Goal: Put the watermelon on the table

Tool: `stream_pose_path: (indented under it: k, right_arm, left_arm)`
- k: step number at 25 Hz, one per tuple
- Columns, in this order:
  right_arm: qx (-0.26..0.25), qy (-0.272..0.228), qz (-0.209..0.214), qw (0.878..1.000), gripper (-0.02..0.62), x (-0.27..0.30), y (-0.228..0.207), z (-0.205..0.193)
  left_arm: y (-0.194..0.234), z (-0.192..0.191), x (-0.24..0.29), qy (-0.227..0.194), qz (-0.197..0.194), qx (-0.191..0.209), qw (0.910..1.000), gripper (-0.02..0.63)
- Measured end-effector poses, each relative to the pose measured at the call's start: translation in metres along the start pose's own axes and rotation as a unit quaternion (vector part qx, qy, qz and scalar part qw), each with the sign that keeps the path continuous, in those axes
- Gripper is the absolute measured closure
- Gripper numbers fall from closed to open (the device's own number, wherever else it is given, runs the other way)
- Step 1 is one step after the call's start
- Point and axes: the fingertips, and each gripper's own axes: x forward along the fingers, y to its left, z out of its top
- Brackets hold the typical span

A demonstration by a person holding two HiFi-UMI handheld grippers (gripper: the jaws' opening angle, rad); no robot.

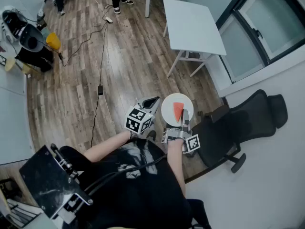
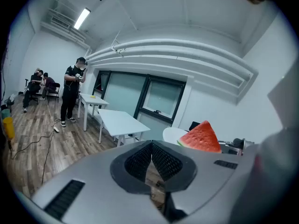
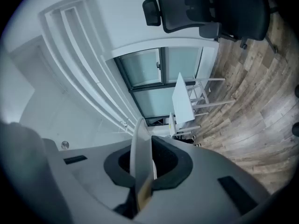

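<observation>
Watermelon slice (image 1: 177, 111) on white plate (image 1: 167, 108), its rim tight between right gripper (image 1: 185, 117) jaws; left gripper (image 1: 154, 100) jaws together, empty.

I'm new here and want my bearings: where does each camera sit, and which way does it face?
Head view: on the person's head, looking steeply down at the floor; both forearms, left gripper and right gripper show.
Left gripper view: on the left gripper, facing the white table; its shut, empty fingers show.
Right gripper view: on the right gripper, rolled sideways; its fingers clamp the plate.
Shared: head and left gripper views show the watermelon.
</observation>
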Motion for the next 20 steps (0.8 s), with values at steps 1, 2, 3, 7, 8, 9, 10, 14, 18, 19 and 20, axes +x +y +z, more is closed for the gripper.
stream_pose_path:
  k: [1,2,3,7,8,9,10,14,18,19,20]
  right_arm:
    - [0.003,0.001,0.002,1.000,0.574,0.002,-0.001,0.000]
    - [0.005,0.002,0.004,1.000,0.574,0.004,-0.001,0.000]
    - [0.007,0.004,0.005,1.000,0.574,0.005,-0.002,0.000]
    - [0.008,0.011,0.002,1.000,0.574,0.010,-0.008,-0.009]
    - [0.008,0.013,0.001,1.000,0.574,0.013,-0.009,-0.016]
    - [0.007,0.015,0.001,1.000,0.574,0.016,-0.009,-0.022]
    - [0.006,0.017,0.001,1.000,0.574,0.019,-0.010,-0.028]
    - [0.010,0.017,0.004,1.000,0.574,0.029,-0.012,-0.039]
    - [0.012,0.013,0.001,1.000,0.574,0.047,-0.018,-0.061]
    - [0.013,0.013,0.002,1.000,0.574,0.048,-0.021,-0.065]
    - [0.015,0.012,0.002,1.000,0.574,0.048,-0.025,-0.069]
  left_arm:
    - [0.001,0.003,0.000,-0.004,0.001,0.000,1.0000,0.601]
    - [0.001,0.006,0.000,-0.008,0.001,0.000,1.0000,0.601]
    - [0.001,0.008,0.000,-0.010,0.002,0.000,0.9999,0.601]
    - [0.009,0.007,-0.006,-0.011,0.005,-0.001,0.9999,0.601]
    - [0.015,0.007,-0.008,-0.010,0.006,-0.003,0.9999,0.601]
    - [0.022,0.007,-0.012,-0.009,0.007,-0.005,0.9999,0.603]
    - [0.028,0.008,-0.015,-0.010,0.008,-0.007,0.9999,0.601]
    - [0.044,0.012,-0.022,-0.019,0.009,-0.013,0.9997,0.601]
    - [0.071,0.016,-0.028,-0.023,0.003,-0.020,0.9995,0.601]
    - [0.076,0.013,-0.029,-0.023,0.001,-0.022,0.9995,0.601]
    - [0.081,0.009,-0.029,-0.022,0.000,-0.025,0.9995,0.601]
